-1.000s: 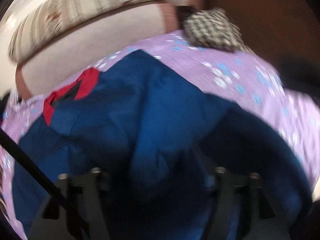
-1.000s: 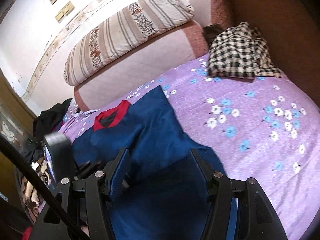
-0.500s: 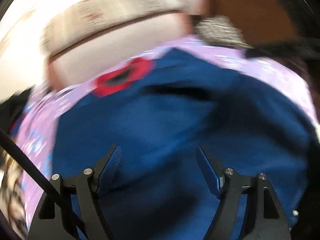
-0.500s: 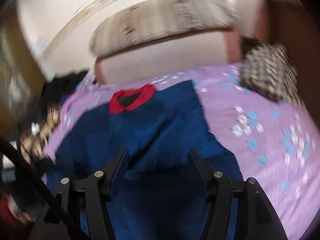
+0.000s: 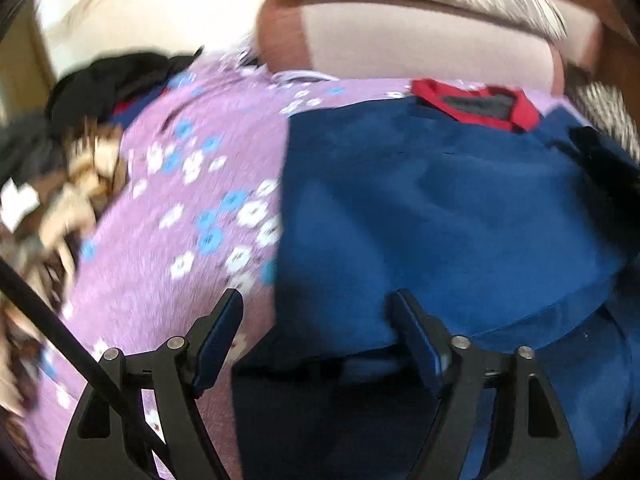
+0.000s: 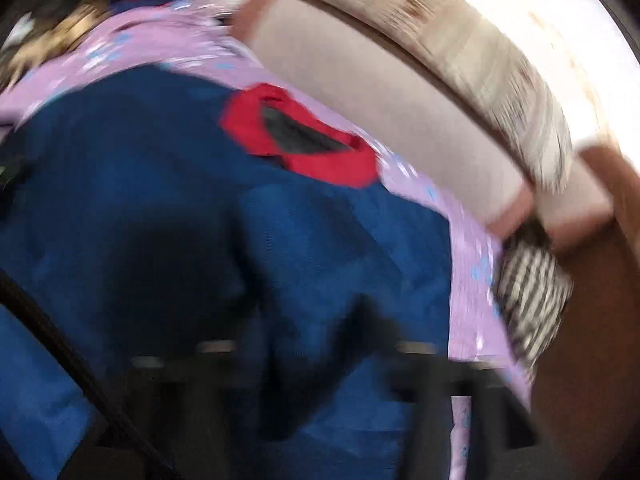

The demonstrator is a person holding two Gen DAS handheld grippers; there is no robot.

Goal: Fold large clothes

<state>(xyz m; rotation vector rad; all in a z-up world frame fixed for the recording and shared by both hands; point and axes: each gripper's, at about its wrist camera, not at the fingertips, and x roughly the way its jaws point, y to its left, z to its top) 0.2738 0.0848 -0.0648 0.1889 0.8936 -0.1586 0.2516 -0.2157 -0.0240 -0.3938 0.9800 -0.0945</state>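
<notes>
On the bed: blue shirt (image 5: 432,208) with a red collar (image 5: 476,106), spread over the purple flowered sheet (image 5: 192,208), collar end toward the sofa back (image 5: 420,52).
Left gripper (image 5: 318,338): wide open, nothing in it, hanging right over the shirt's left edge where blue meets sheet.
Right gripper (image 6: 320,364): low over the blue cloth, way too blurry, can't tell if it's open or pinching anything.
Left side of bed: messy pile of clothes (image 5: 80,128).
Right corner: checkered cloth (image 6: 528,300).
</notes>
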